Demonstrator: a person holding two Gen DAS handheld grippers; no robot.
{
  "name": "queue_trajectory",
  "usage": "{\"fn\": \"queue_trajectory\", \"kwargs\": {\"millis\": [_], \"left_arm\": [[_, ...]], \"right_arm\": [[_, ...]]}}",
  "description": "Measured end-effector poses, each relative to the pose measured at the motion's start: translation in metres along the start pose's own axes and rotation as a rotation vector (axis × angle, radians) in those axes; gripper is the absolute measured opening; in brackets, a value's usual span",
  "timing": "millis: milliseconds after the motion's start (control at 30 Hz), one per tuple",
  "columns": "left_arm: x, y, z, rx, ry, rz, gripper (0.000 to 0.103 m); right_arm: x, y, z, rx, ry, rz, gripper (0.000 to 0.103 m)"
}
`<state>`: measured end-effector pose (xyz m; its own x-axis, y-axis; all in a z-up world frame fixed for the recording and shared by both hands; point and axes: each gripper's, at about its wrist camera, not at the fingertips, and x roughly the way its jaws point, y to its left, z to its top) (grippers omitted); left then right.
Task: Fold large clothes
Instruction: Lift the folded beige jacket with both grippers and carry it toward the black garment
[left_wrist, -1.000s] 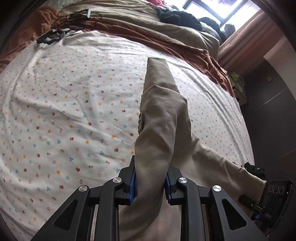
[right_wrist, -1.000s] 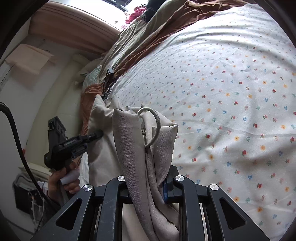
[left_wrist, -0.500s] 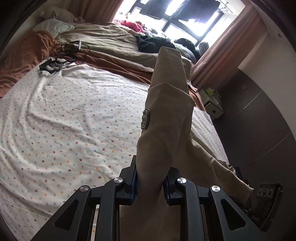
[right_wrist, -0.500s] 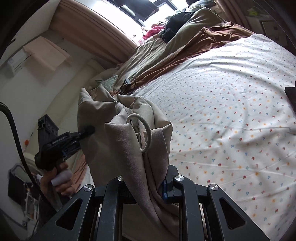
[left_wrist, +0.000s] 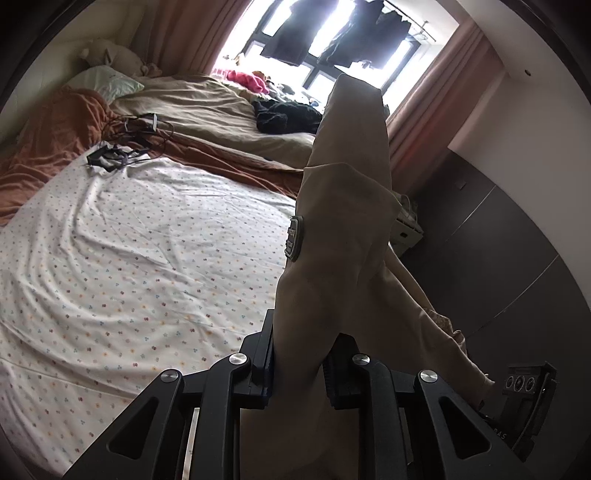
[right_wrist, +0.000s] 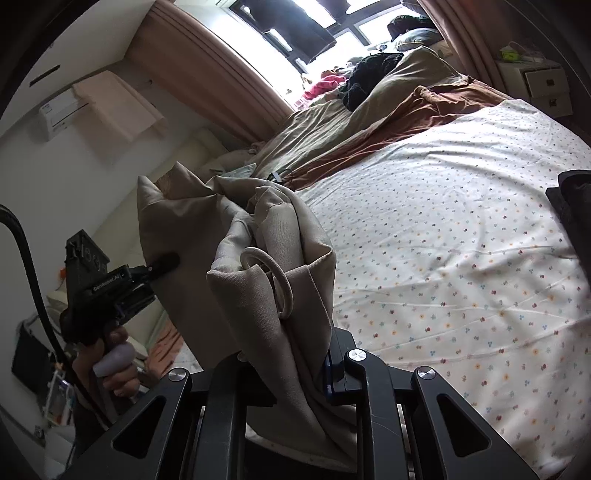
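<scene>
Cloth is bunching thickly between both sets of narrowed jaws: the left gripper (left_wrist: 299, 363) and right gripper (right_wrist: 295, 363) are each clamping an edge of the beige garment (left_wrist: 343, 206), carrying it above the bed (right_wrist: 461, 229). Slack is hanging between them, so a bulky fold could be slipping out, or the ring (right_wrist: 267, 286) snagging.

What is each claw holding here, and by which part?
Both grip the beige garment: the left claw a bunched fold below its badge, the right claw a gathered edge beside its ring.
</scene>
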<state>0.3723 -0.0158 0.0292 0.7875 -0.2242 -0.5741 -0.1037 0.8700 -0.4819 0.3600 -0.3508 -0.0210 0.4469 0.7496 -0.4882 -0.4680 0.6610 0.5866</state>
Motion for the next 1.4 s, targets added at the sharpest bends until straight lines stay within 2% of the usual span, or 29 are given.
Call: {"fn": "queue_trajectory", "kwargs": {"millis": [200, 467, 733, 900, 1133, 1400], "left_arm": [[-0.023, -0.023, -0.010, 0.015, -0.011, -0.032, 0.022], [-0.047, -0.086, -0.016, 0.060, -0.030, -0.123, 0.021], [-0.055, -0.168, -0.021, 0.092, -0.015, -0.232, 0.021], [-0.056, -0.233, -0.032, 0.154, 0.001, -0.310, 0.021], [-0.054, -0.323, -0.054, 0.256, 0.044, -0.417, 0.021], [-0.034, -0.397, -0.084, 0.360, 0.135, -0.508, 0.021]], "right_arm": [[-0.040, 0.020, -0.005, -0.040, -0.071, -0.041, 0.016], [-0.118, 0.031, 0.009, -0.088, -0.171, -0.105, 0.016], [-0.206, 0.022, 0.034, -0.101, -0.271, -0.220, 0.016], [-0.266, 0.017, 0.045, -0.152, -0.328, -0.313, 0.016], [-0.342, 0.002, 0.050, -0.152, -0.397, -0.438, 0.016], [-0.406, -0.027, 0.048, -0.111, -0.482, -0.555, 0.016]]}}
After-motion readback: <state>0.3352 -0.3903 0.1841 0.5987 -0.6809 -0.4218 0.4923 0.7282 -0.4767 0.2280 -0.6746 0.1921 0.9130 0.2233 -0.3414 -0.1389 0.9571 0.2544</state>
